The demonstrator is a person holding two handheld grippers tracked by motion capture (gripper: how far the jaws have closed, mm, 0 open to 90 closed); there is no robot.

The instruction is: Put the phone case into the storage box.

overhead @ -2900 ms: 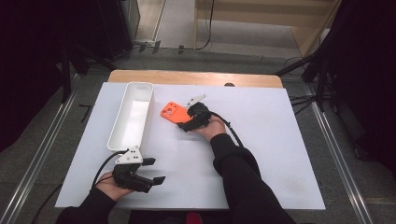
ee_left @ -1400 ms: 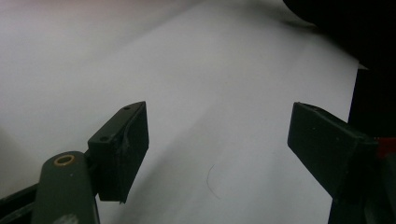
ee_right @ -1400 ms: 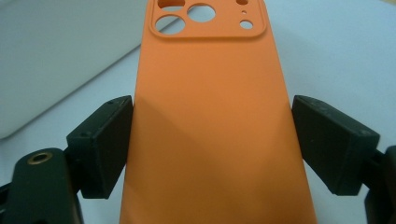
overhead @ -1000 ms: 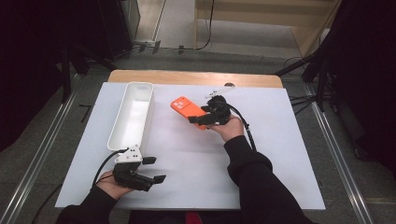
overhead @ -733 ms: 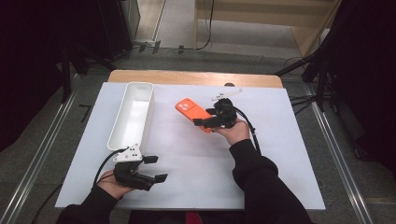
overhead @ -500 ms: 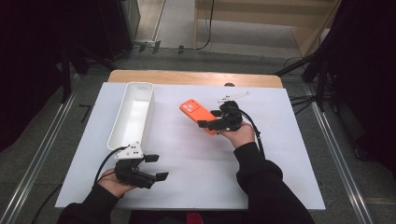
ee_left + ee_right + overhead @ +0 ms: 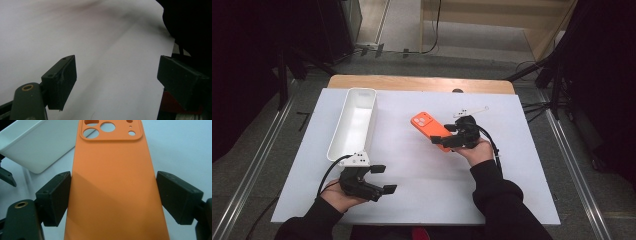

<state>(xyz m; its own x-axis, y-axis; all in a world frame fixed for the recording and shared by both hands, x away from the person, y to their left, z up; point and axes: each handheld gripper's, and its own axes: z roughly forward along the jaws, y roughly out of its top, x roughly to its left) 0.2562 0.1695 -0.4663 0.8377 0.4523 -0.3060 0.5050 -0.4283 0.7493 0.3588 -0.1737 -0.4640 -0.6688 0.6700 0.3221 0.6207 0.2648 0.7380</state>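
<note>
An orange phone case [image 7: 428, 125] with camera cut-outs is held just above the white sheet, right of centre. My right gripper [image 7: 444, 134] is shut on its long sides; in the right gripper view the case [image 7: 112, 182] runs between both pads, cut-outs at the far end. Near the table's front left, my left gripper [image 7: 384, 179] is open with nothing in it. In the left gripper view its jaws [image 7: 117, 80] frame bare white sheet, and they have just been opening.
A long white tray [image 7: 360, 90] lies at the back left, also seen in the right gripper view [image 7: 37, 147]. The white sheet [image 7: 412, 200] covers a wooden table. A small dark object [image 7: 457, 91] sits at the sheet's far edge. Metal rails run along the floor on both sides.
My right gripper has carried the orange case to the right, away from the tray. The left hand has stayed at the front left.
</note>
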